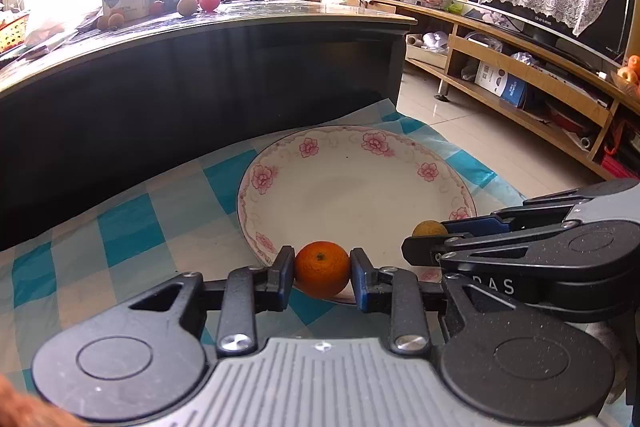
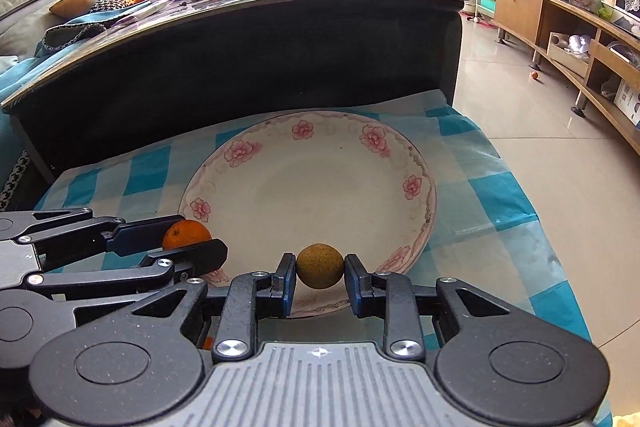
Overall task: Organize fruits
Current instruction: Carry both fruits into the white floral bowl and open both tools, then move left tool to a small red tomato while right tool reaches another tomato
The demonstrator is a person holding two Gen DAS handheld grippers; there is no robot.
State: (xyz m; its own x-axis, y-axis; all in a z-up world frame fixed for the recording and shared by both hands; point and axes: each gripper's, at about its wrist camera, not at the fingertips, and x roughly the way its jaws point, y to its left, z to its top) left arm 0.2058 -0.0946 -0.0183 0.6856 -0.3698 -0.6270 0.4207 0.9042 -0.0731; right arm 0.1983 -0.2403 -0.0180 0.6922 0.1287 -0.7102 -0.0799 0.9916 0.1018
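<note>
Small round orange mandarin (image 1: 322,269) is pinched in our left gripper (image 1: 322,277) at the flowery white plate's (image 2: 312,183) 7 o'clock rim, while our right gripper (image 2: 320,275) clamps a yellowish-brown round fruit (image 2: 320,266) at 6 o'clock.

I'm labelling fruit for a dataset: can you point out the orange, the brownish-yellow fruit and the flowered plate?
orange (image 1: 322,269): left wrist view, middle of its front skin.
brownish-yellow fruit (image 2: 320,266): right wrist view, centre of its rough skin.
flowered plate (image 2: 304,129): right wrist view, pink flower on the far rim.
</note>
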